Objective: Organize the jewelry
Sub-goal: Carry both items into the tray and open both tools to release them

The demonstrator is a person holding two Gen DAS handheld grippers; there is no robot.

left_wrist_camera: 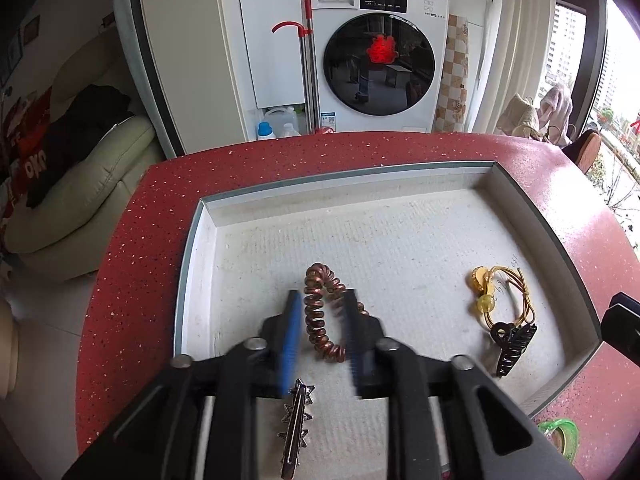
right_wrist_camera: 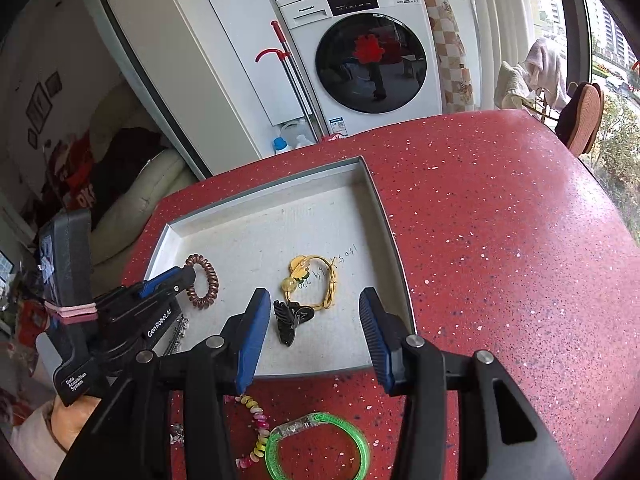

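Observation:
A white tray [left_wrist_camera: 208, 248] lies on the red counter [left_wrist_camera: 132, 264]. In it lie a brown spiral hair tie [left_wrist_camera: 320, 316], a yellow beaded hair tie [left_wrist_camera: 500, 292], a black claw clip [left_wrist_camera: 512, 344] and a silver star hair clip [left_wrist_camera: 296, 428]. My left gripper [left_wrist_camera: 322, 300] is open with its blue pads on either side of the spiral tie, one strand between them. My right gripper [right_wrist_camera: 314, 300] is open and empty above the tray's near edge, close to the claw clip [right_wrist_camera: 290, 320]. A green bracelet [right_wrist_camera: 316, 448] and a pastel spiral tie [right_wrist_camera: 256, 428] lie on the counter outside the tray.
A washing machine [left_wrist_camera: 376, 60] and white cabinets stand beyond the counter. A cream sofa [left_wrist_camera: 80, 184] is at left, a window at right. The left gripper's body [right_wrist_camera: 100, 320] shows in the right wrist view over the tray's left part.

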